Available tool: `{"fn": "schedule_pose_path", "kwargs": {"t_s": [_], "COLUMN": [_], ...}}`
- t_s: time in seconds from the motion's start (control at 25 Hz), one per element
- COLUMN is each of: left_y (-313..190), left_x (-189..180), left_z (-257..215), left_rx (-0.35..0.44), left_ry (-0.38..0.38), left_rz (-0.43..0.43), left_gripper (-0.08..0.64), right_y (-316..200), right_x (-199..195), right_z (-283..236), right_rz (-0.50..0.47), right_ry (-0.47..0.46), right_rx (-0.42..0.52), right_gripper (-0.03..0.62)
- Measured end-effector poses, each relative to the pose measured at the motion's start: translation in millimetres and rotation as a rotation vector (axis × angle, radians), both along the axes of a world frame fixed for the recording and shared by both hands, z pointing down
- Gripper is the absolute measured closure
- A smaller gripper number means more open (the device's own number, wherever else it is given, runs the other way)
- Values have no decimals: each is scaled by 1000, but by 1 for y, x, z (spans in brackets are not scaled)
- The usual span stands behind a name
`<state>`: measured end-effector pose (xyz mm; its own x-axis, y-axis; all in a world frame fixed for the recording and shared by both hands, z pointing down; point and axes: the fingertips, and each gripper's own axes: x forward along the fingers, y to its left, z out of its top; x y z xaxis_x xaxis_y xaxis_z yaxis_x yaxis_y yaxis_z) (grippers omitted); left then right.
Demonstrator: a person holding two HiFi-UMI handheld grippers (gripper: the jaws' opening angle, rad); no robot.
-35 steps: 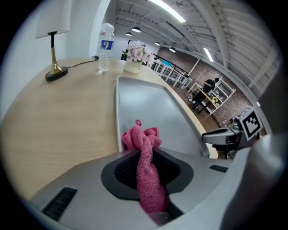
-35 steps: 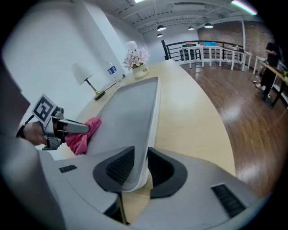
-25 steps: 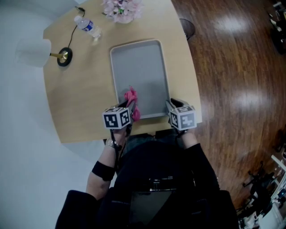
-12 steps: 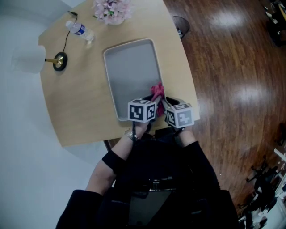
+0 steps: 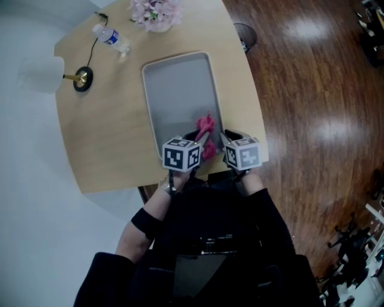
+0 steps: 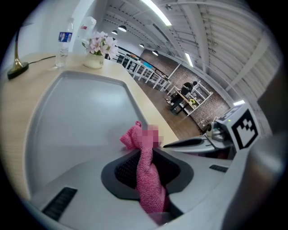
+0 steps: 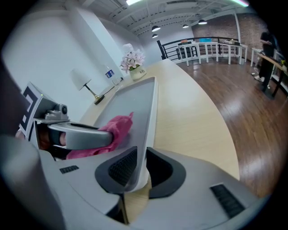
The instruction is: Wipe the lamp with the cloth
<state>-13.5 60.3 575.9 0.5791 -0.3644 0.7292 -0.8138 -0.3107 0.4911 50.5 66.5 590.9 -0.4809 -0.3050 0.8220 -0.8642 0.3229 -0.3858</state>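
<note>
The lamp, white shade on a brass stem with a black base, stands at the table's far left, well away from both grippers. A pink cloth is pinched in my left gripper, which is shut on it over the near end of the grey tray. In the left gripper view the cloth runs twisted between the pads. My right gripper sits at the tray's near right corner. Its jaws have just been closing and now grip the tray's rim between the pads.
A water bottle and a pot of pink flowers stand at the table's far end, beside the lamp's black cord. The table's right edge runs just right of the tray, with dark wood floor beyond. A small round black object is on the floor.
My left gripper carried the pink cloth to the right, from the tray's near left corner to beside the right gripper. The right gripper stayed at the tray's corner.
</note>
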Motion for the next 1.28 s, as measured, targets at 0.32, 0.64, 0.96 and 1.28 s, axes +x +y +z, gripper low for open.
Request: {"fn": "schedule_pose_path", "kwargs": {"t_s": [0.32, 0.64, 0.96, 1.28], "left_y": [57, 68, 65, 52], "left_x": [-137, -146, -131, -55], "left_z": [5, 25, 25, 24], "left_rx": [-38, -90, -91, -89], "left_ry": [-199, -272, -231, -129], "left_rz": [-113, -135, -193, -138], "left_gripper": [476, 476, 476, 474], "right_y": [1, 24, 25, 25], "right_x": [1, 2, 1, 1], "right_z": [-1, 5, 5, 5], "right_rz": [-8, -48, -46, -33], "right_ry": [-4, -20, -66, -85], "right_rx": [-9, -60, -78, -81], "right_gripper": [526, 526, 526, 526]}}
